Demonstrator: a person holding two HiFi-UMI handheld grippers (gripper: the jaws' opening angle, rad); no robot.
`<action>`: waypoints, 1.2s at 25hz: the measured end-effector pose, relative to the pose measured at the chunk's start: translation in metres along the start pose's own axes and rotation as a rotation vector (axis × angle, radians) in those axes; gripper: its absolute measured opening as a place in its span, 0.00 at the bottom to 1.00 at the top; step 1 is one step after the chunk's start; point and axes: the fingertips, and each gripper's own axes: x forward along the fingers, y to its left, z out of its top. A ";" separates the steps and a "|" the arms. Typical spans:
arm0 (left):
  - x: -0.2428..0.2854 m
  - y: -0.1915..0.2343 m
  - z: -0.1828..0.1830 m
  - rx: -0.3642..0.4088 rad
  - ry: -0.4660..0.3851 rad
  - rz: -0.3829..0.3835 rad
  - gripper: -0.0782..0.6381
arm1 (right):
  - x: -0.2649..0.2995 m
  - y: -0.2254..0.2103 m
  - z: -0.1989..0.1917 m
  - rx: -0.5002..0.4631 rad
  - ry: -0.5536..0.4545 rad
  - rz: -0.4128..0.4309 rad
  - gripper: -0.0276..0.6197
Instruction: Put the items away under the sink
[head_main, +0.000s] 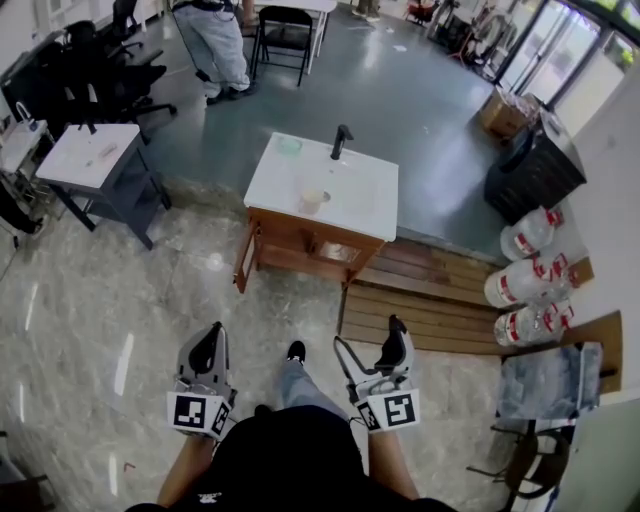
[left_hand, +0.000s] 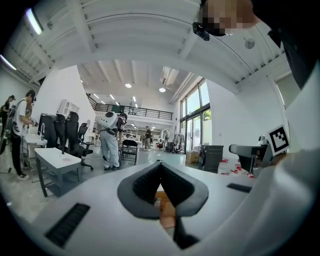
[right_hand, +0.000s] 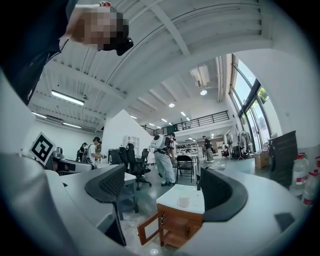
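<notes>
A wooden sink cabinet (head_main: 305, 245) with a white top (head_main: 355, 195) stands on the floor a few steps ahead. On the top are a black faucet (head_main: 341, 140), a pale cup (head_main: 310, 200) and a small green item (head_main: 290, 146). The cabinet's left door (head_main: 246, 258) hangs open. My left gripper (head_main: 210, 335) is held low at the left, shut and empty. My right gripper (head_main: 368, 338) is beside it, open and empty. In the right gripper view the cabinet (right_hand: 175, 227), cup (right_hand: 184, 201) and open door (right_hand: 149, 227) show between the fingers (right_hand: 107, 187). The left gripper (left_hand: 161, 167) hides most of the cabinet.
A wooden slatted platform (head_main: 430, 300) lies right of the cabinet. Water jugs (head_main: 530, 270) and a black bin (head_main: 535, 165) line the right wall. A grey table (head_main: 90, 155) and office chairs stand at the left. A person (head_main: 220, 40) stands beyond, by a folding chair (head_main: 285, 30).
</notes>
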 end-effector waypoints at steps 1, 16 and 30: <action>0.012 0.002 0.001 -0.004 -0.001 0.000 0.12 | 0.010 -0.006 -0.001 0.004 0.000 0.000 0.76; 0.167 0.014 0.003 0.015 0.038 0.015 0.12 | 0.132 -0.090 -0.018 0.061 0.026 0.054 0.76; 0.242 0.054 -0.058 -0.015 0.152 -0.027 0.12 | 0.209 -0.094 -0.093 0.130 0.134 0.037 0.76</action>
